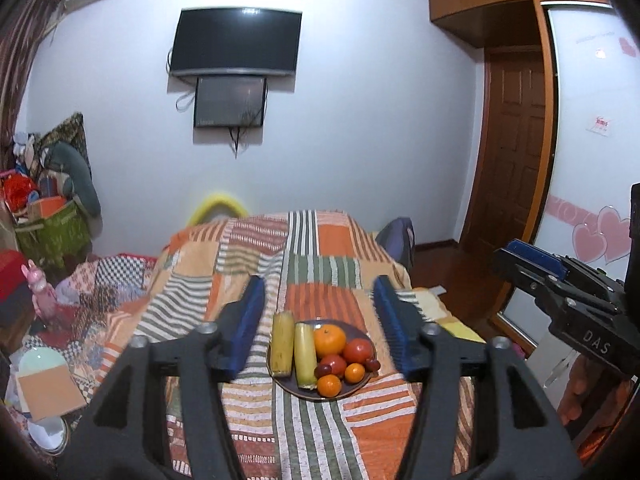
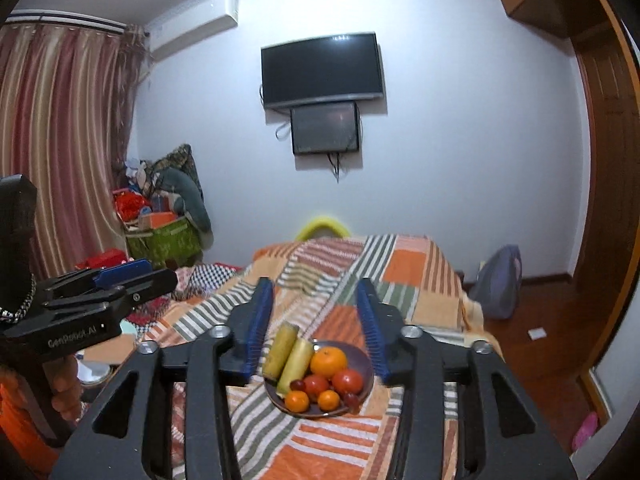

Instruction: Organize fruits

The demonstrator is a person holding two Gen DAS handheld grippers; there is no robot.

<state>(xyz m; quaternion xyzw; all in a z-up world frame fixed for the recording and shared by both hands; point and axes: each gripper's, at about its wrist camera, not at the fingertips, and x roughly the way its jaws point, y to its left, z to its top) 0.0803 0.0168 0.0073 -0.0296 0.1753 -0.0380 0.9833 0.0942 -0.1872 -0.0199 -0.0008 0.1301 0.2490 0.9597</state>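
Left gripper [image 1: 318, 312] nearest the left wrist camera, jaws spread, nothing between the blue pads, held in the air above the bed. Right gripper [image 2: 316, 320] likewise in the right wrist view: jaws apart, empty, raised over the bed. Each gripper also shows at the edge of the other's view, with a hand [image 1: 576, 394] under the right one.

Landmark: the plate [image 1: 362, 334]. It sits on the patchwork blanket [image 1: 332, 432], near the bed's near end, framed between the pads of both grippers but well below them, no contact.

On the plate: two corn cobs [image 1: 282, 342] side by side at its left side, lying lengthwise, the left one hanging over the rim. A big orange [image 1: 329, 340] at the plate's far middle. Two tomatoes [image 1: 358, 351] right of and in front of the orange. Two small oranges [image 1: 329, 385] at the plate's near edge. Dark grapes [image 1: 323, 370] between the corn and the tomatoes, more at the right rim. All the fruit is touching, packed together.

Left of the plate, off the bed edge: bowls and a piece of cardboard [image 1: 50, 390], then cluttered boxes and bags [image 1: 52, 224] further back.

Right of the plate: wooden floor, a backpack [image 2: 500, 284] beside the bed.

Beyond the plate: a yellow ring-shaped thing [image 1: 218, 204] behind the bed's far end, a wall with a TV [image 1: 236, 42] and a smaller screen [image 1: 230, 100] just below it, and a brown door [image 1: 514, 148] at far right.
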